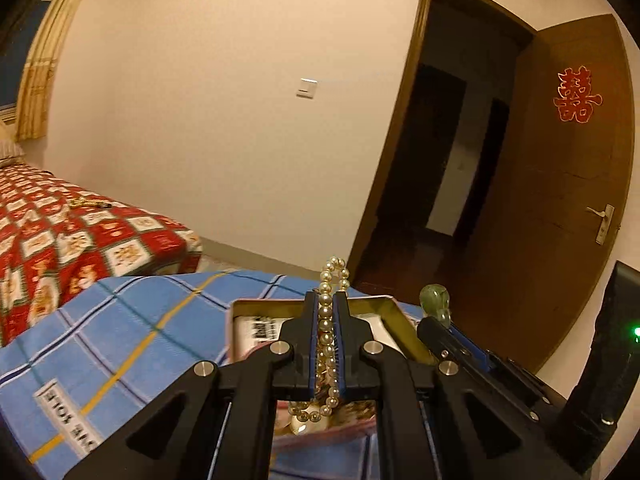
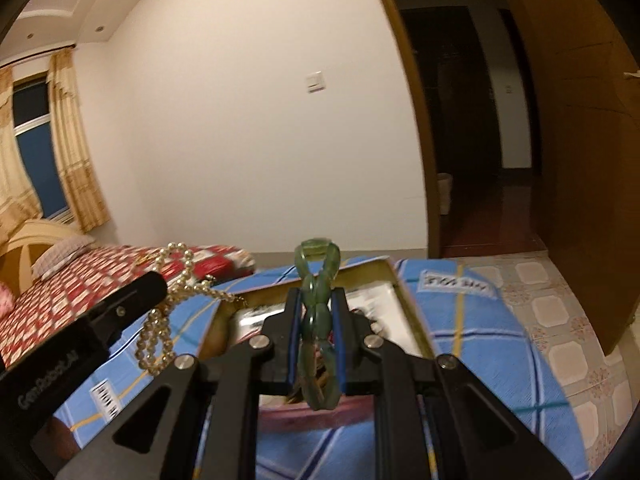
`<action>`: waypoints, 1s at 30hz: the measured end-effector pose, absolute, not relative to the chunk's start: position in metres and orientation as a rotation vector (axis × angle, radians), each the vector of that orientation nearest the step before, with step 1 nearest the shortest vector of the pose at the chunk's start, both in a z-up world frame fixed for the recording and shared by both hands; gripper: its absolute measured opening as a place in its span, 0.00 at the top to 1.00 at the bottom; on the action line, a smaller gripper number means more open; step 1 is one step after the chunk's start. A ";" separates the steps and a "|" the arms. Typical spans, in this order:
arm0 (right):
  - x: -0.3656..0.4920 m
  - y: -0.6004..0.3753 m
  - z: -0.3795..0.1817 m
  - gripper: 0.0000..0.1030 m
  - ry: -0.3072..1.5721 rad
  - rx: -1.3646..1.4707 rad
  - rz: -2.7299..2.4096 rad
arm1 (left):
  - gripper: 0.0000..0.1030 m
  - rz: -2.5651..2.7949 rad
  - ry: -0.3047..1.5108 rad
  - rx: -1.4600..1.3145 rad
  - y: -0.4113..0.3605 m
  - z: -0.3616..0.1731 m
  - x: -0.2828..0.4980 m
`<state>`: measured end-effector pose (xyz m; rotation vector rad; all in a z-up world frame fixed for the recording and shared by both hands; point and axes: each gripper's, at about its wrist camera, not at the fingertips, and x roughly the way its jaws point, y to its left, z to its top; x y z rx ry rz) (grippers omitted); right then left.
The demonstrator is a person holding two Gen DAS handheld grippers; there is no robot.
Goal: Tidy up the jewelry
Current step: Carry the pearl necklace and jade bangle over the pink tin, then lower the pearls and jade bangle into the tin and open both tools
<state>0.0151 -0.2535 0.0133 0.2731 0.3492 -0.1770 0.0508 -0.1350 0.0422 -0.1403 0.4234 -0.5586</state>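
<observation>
The left tongs (image 1: 327,312) are clenched on a pearl necklace (image 1: 329,320), its beads squeezed in a line between the blue pads, one loop poking up past the tips and the rest dangling below. The right tongs (image 2: 318,308) are clenched on a green bead bracelet (image 2: 318,312), pinched so its loop twists above the tips. Both pieces hang over an open gold-rimmed box (image 1: 394,312) that sits on a blue checked cloth (image 1: 120,328).

From the left wrist view, the other tongs show only as a black finger at the right, with a knob of green bead above it, and the open brown door (image 1: 576,184) carries a red paper character (image 1: 576,94). A small dark-and-gold item lies on the red patterned bed cover (image 1: 60,240); I cannot tell what it is.

The right wrist view gives more: the pearl strand drooping in a long loop from the left tongs' side, the box's paper lining (image 2: 372,296), a curtained window (image 2: 40,152), a pillow (image 2: 64,254) and the tiled floor (image 2: 560,320).
</observation>
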 end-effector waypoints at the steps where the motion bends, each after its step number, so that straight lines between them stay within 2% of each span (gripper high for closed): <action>1: 0.017 -0.258 0.013 0.83 0.348 0.275 -0.188 | 0.94 -0.564 0.428 -0.137 -0.141 0.041 0.054; 21: 0.067 -0.305 -0.016 0.83 0.515 0.305 -0.188 | 0.94 -0.481 0.607 -0.030 -0.184 -0.011 0.097; 23: 0.069 -0.306 -0.017 0.81 0.520 0.316 -0.153 | 0.94 -0.473 0.612 -0.035 -0.184 -0.012 0.097; 24: 0.069 -0.306 -0.017 0.75 0.521 0.321 -0.143 | 0.94 -0.471 0.613 -0.037 -0.183 -0.012 0.097; 25: 0.069 -0.307 -0.017 0.66 0.519 0.327 -0.139 | 0.93 -0.467 0.613 -0.037 -0.183 -0.012 0.096; 27: 0.065 -0.307 -0.015 0.49 0.501 0.324 -0.141 | 0.87 -0.453 0.614 -0.030 -0.183 -0.012 0.097; 28: 0.063 -0.307 -0.014 0.47 0.486 0.319 -0.149 | 0.75 -0.452 0.614 -0.026 -0.183 -0.012 0.096; 29: 0.060 -0.308 -0.011 0.46 0.467 0.319 -0.150 | 0.59 -0.449 0.612 -0.023 -0.184 -0.012 0.095; 30: 0.058 -0.309 -0.011 0.43 0.459 0.323 -0.154 | 0.49 -0.440 0.601 -0.019 -0.183 -0.011 0.093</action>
